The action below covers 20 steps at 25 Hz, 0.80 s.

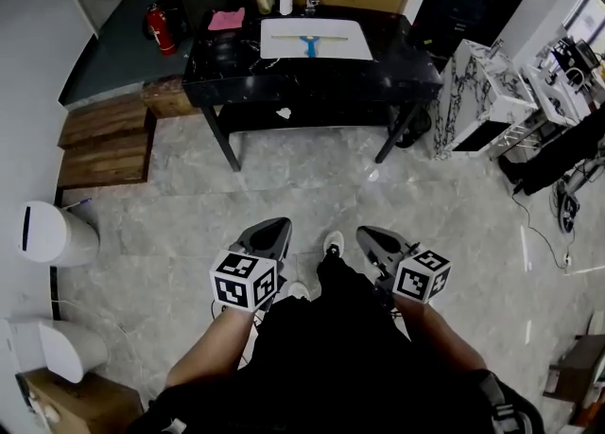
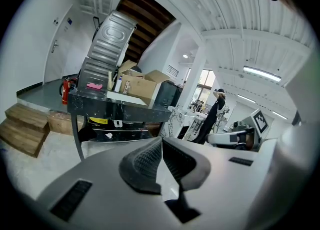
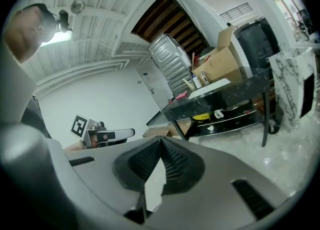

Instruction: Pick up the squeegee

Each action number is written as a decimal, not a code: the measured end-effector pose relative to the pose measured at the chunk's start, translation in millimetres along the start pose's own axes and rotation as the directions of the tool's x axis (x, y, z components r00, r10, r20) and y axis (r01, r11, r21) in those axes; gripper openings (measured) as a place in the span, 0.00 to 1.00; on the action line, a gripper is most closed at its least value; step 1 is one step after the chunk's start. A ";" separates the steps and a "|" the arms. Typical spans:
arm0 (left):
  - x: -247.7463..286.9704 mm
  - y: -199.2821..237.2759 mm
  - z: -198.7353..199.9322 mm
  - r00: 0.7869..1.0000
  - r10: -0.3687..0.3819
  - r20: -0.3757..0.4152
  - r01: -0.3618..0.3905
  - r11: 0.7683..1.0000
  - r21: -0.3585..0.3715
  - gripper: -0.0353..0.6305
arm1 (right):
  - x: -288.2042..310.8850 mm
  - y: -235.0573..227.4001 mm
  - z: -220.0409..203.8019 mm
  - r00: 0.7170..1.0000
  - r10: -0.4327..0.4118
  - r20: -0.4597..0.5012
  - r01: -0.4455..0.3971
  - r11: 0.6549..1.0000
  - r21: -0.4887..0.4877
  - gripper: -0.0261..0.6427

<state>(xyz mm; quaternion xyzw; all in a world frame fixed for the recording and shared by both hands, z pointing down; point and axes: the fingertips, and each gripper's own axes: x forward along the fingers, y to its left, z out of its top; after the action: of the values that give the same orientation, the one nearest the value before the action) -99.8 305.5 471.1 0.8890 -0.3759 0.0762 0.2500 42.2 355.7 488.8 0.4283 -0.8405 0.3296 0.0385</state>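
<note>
Left gripper held near, above the grey floor, jaws together, nothing between them. Blue-handled squeegee lies on a white sheet on the far black table, well apart from both grippers. Right gripper jaws pressed together, empty.

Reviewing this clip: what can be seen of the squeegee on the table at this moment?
The squeegee is small and far off in the head view, so fine detail is lost. It shows a short blue handle joined to the middle of a long, thin, pale bar, making a T shape. It lies flat on a white sheet on top of the black table, with the bar running along the table's length and the handle pointing toward the person. Only the sheet touches it. Its material cannot be told.
</note>
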 end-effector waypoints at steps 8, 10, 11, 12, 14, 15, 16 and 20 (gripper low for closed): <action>21.8 5.2 8.7 1.000 0.000 -0.015 0.000 1.000 0.001 0.08 | 19.1 -23.8 7.7 1.000 0.008 0.012 -0.009 0.999 0.046 0.05; 29.4 8.9 14.5 1.000 0.005 -0.018 -0.005 1.000 0.001 0.08 | 25.6 -29.6 14.6 1.000 0.016 0.016 -0.017 0.998 0.054 0.05; 33.9 10.9 17.4 1.000 0.008 -0.019 -0.008 1.000 -0.001 0.08 | 28.7 -33.0 17.5 1.000 0.021 0.017 -0.022 0.998 0.061 0.05; 38.8 13.1 20.0 1.000 0.012 -0.020 -0.012 1.000 -0.005 0.08 | 31.7 -36.7 19.8 1.000 0.025 0.016 -0.026 0.997 0.068 0.05; 49.5 17.7 24.4 1.000 0.019 -0.023 -0.020 1.000 -0.012 0.08 | 37.3 -45.6 22.8 1.000 0.027 0.008 -0.028 0.996 0.080 0.05; 55.2 19.6 26.8 0.999 0.021 -0.026 -0.021 1.000 -0.015 0.08 | 39.9 -50.8 24.5 1.000 0.026 0.003 -0.026 0.996 0.085 0.05; 61.1 21.1 29.2 0.999 0.020 -0.029 -0.021 1.000 -0.014 0.08 | 42.7 -56.2 26.7 1.000 0.025 -0.001 -0.024 0.996 0.089 0.05; 86.8 28.5 35.2 0.998 0.021 -0.061 -0.020 1.000 0.016 0.08 | 55.8 -78.8 39.7 1.000 0.017 -0.011 -0.016 0.995 0.099 0.05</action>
<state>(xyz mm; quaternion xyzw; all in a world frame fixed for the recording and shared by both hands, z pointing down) -60.5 216.3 479.8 0.8843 -0.3765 0.1090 0.2537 74.5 260.9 518.2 0.4207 -0.8264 0.3736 0.0194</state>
